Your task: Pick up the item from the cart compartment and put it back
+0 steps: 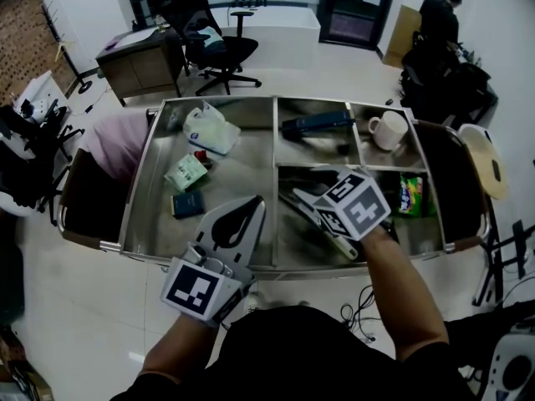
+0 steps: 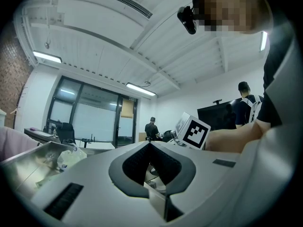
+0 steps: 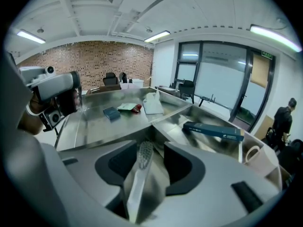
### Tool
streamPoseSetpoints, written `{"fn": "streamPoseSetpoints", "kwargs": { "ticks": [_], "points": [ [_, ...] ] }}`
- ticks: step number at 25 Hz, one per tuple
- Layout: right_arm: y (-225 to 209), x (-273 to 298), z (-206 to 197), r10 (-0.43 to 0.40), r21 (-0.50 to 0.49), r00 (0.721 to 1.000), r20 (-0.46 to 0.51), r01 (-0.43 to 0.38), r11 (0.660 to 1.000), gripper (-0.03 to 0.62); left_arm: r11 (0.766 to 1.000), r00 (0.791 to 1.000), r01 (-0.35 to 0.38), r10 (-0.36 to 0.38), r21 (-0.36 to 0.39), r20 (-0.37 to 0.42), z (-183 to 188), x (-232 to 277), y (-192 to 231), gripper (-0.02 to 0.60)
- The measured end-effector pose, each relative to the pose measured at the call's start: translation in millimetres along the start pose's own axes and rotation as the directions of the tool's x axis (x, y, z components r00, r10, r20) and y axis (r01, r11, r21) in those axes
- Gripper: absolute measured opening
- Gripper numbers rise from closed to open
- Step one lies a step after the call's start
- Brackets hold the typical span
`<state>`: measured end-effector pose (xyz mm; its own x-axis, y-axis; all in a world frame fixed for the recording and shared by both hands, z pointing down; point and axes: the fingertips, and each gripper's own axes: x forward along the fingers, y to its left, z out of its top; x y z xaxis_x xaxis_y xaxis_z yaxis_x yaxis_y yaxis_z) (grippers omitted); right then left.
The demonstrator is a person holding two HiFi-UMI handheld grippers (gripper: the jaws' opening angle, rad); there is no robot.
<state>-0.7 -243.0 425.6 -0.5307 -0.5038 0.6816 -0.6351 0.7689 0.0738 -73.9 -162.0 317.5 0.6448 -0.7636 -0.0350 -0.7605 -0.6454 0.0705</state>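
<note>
1. In the near middle compartment (image 1: 288, 241) of the cart (image 1: 140, 192), the right gripper (image 3: 150, 148) is tipped down with its jaws spread wide. The toothbrush (image 3: 139, 174) sits right in the gap, bristle end pointing away from the camera. There's clear daylight on the brush's right side, so I'd say the pads aren't squeezing it. It looks like it's resting on the steel floor.
2. The left gripper (image 2: 150, 144) is just parked at the near edge of the cart, pointing level out at the room. Its jaws are closed together with nothing in them.
3. Step-wise, my guess is this is right at the grab-or-let-go point. The brush is in its compartment and the jaws straddle it, and one still can't say which half of the job this is.
4. If it's the pick, the next move is to close squarely on the handle and lift straight up, clear of the divider. If it's the put-back, the gripper needs to pull up and out without dragging the brush.
5. Hard to see, part one: in the head view the right gripper's marker cube and hand cover the brush completely. In the right gripper view the handle's near end disappears under the gripper body.
6. Hard to see, part two: I can't tell whether the brush leans on the left pad or just sits beside it.
7. The dark blue box (image 3: 213, 130) and the mug (image 1: 387, 129) sit in the far compartments, well apart from all this.
</note>
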Motion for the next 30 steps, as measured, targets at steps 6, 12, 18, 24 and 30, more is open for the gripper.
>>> {"fn": "streamPoseSetpoints", "kwargs": {
  "ticks": [6, 12, 18, 24, 30],
  "points": [
    [-0.3, -2.3, 0.3, 0.01, 0.01, 1.0, 0.011, -0.01, 1.0, 0.202, 1.0, 1.0, 0.001, -0.001, 0.003, -0.003, -0.4, 2.6, -0.5, 0.0],
    [3.1, -11.2, 6.9, 0.045, 0.053, 0.996, 0.071, -0.049, 0.997, 0.012, 1.0, 1.0, 0.005, -0.005, 0.009, -0.011, -1.8, 4.4, -3.7, 0.0],
    [2.2, -20.3, 11.1, 0.042, 0.067, 0.992, 0.116, -0.05, 0.996, 0.012, 1.0, 1.0, 0.013, -0.013, 0.016, -0.018, -1.1, 5.4, -9.4, 0.0],
    [1.5, -50.3, 26.2, 0.031, 0.136, 0.965, 0.261, -0.068, 0.988, 0.012, 0.999, 0.999, 0.025, -0.024, 0.024, -0.026, -1.2, 6.8, -17.0, 0.0],
    [2.2, -94.4, 36.3, 0.0, 0.177, 0.915, 0.404, -0.078, 0.981, 0.012, 0.998, 0.999, 0.042, -0.041, 0.036, -0.026, 4.3, 9.1, -29.7, 0.0]
  ]
}}
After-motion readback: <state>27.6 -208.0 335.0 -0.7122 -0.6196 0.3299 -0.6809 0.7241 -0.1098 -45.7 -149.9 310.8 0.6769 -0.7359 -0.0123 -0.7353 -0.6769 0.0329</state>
